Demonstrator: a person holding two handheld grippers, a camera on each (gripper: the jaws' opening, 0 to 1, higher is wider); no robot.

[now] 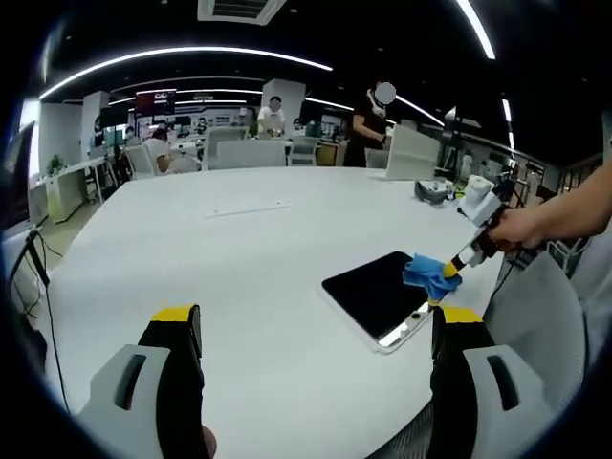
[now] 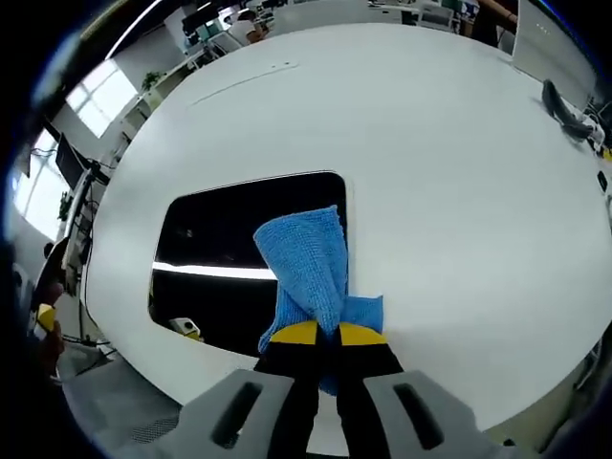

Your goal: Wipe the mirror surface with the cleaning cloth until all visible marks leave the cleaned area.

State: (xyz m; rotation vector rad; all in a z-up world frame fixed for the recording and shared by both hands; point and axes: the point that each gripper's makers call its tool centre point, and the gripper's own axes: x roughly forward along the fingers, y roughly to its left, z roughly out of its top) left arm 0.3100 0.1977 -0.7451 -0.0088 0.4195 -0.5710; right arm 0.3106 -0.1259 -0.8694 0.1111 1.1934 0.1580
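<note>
— Where is the cloth?
— The right gripper (image 2: 318, 335) pinches the blue cloth (image 2: 308, 263) tight. It rests on the mirror's (image 2: 215, 239) near end; the mirror's long side runs away ahead of the jaws.
— And the mirror?
— Near the tabletop (image 1: 239, 258) edge. The left gripper (image 1: 316, 330) is spread wide, holding nothing, farther off.

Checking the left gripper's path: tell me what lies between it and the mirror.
In the left gripper view, only bare white table lies between the open left gripper and the dark rectangular mirror; the blue cleaning cloth rests on its far edge.
</note>
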